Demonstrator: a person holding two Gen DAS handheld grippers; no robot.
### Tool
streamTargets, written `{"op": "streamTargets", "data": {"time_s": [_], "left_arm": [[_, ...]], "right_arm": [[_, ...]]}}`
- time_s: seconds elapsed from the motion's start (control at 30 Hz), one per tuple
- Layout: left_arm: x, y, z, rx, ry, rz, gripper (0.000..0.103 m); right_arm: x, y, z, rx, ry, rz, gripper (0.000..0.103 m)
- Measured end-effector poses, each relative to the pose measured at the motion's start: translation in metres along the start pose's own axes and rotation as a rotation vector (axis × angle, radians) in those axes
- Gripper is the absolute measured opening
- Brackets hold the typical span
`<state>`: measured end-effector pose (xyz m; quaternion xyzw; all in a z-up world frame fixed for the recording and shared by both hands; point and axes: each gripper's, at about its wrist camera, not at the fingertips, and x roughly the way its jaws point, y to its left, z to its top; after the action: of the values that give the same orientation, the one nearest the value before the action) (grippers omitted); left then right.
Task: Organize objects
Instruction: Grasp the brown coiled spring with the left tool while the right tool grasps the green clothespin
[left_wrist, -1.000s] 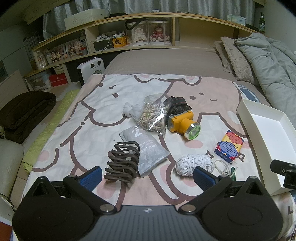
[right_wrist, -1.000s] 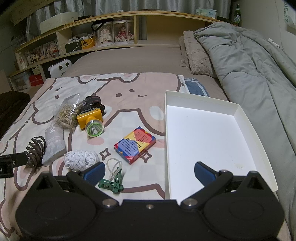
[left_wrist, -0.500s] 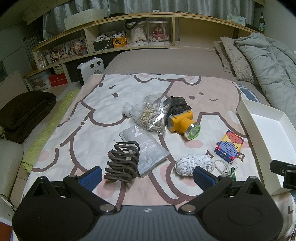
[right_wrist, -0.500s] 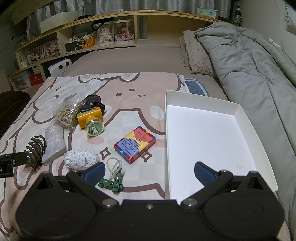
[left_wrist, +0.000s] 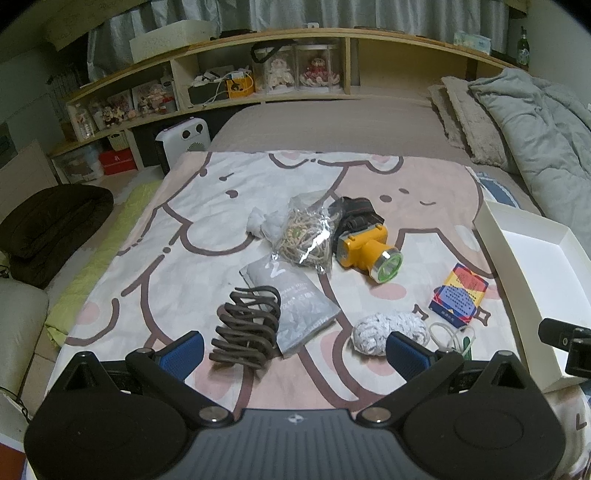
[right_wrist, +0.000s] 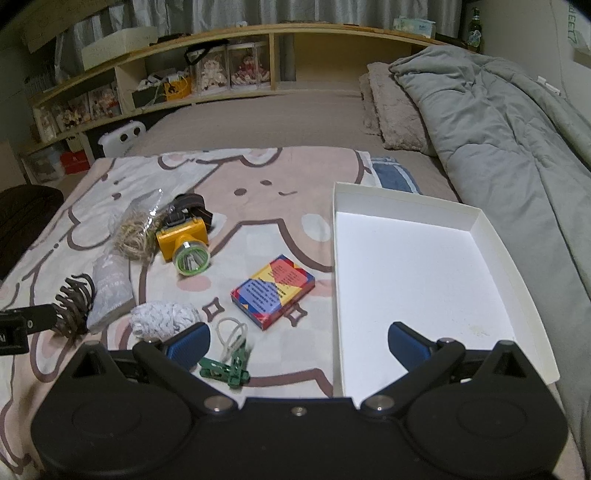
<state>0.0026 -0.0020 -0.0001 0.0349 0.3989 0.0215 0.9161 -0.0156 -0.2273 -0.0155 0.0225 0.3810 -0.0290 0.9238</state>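
Objects: 0 in white tray (right_wrist: 476, 225). Left gripper (left_wrist: 293, 349) released, hair claw (left_wrist: 245, 326) between its fingers. Right gripper (right_wrist: 299, 341) released, green clip (right_wrist: 225, 369) just ahead of its left finger. Advice: take 1 item per grasp, close squarely, clear tray rim.

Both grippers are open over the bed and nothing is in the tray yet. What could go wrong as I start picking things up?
1. The green clip lies against the white loop; grabbing one may drag the other.
2. The bag of bands touches the headlamp; its slack plastic could slip or nudge the lamp.
3. The tray sits on soft bedding; pressing its rim with the right gripper might tip it.
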Motion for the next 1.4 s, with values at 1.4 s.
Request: {"op": "streamTargets", "data": {"time_s": [1.4], "left_arm": [[0.116, 0.068, 0.018, -0.094, 0.187, 0.038, 0.103]], "right_arm": [[0.072, 0.020, -0.007, -0.025, -0.026, 0.223, 0.085]]}}
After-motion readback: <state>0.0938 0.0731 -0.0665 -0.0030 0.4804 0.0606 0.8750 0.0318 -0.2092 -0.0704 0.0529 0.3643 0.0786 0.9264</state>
